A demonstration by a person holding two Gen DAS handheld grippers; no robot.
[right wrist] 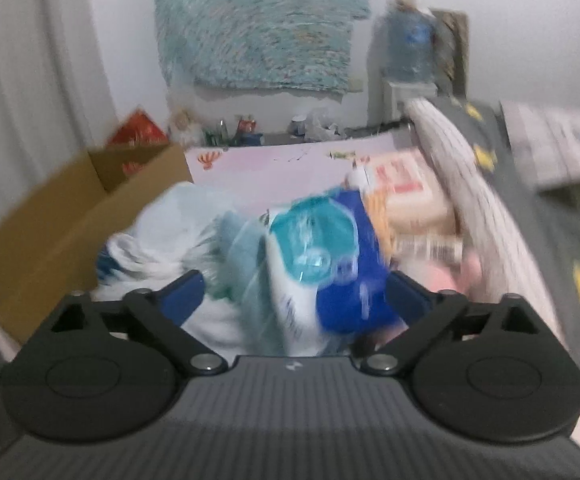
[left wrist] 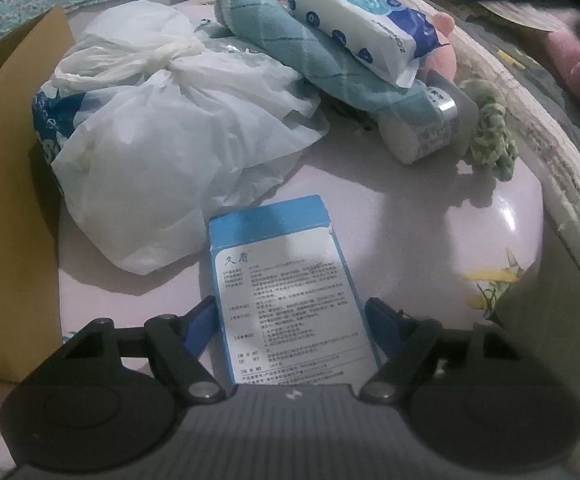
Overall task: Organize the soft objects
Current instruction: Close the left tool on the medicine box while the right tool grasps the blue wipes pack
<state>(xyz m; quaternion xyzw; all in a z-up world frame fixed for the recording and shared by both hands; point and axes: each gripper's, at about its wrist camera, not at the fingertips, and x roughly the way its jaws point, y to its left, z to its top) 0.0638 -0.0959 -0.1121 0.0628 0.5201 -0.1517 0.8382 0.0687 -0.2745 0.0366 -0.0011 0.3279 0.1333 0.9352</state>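
On my left wrist view, the left gripper (left wrist: pixel 292 320) has its jaws apart on either side of a flat blue and white printed cardboard box (left wrist: pixel 281 288) lying on the pale pink surface (left wrist: pixel 410 220), which looks like a bed sheet; I cannot tell whether the fingers touch the box's edges. Beyond it, sharply seen here, sits a knotted translucent white plastic bag (left wrist: pixel 161 128) with a blue-patterned pack showing at its left side. Just beside it lies a rolled teal checked towel (left wrist: pixel 310 52), and a white and blue plastic tissue pack (left wrist: pixel 354 20) rests on top of the towel. A white cylindrical bottle with a silver band (left wrist: pixel 426 128) lies beside the towel's near end, a green knitted piece (left wrist: pixel 490 136) just to its right, and a brown cardboard box (left wrist: pixel 5 200) stands along the left. My right wrist view is blurred, but it shows what the other cannot: the right gripper (right wrist: pixel 294 300) with jaws spread wide and the tissue pack (right wrist: pixel 322 264) between them, apparently not squeezed. This view also shows the open cardboard box (right wrist: pixel 69 220) from above its flap, orange and white packets (right wrist: pixel 406 196) behind the pack, a grey quilt with yellow motifs (right wrist: pixel 530 208) on the right, and a teal patterned cloth on the wall (right wrist: pixel 257 24).
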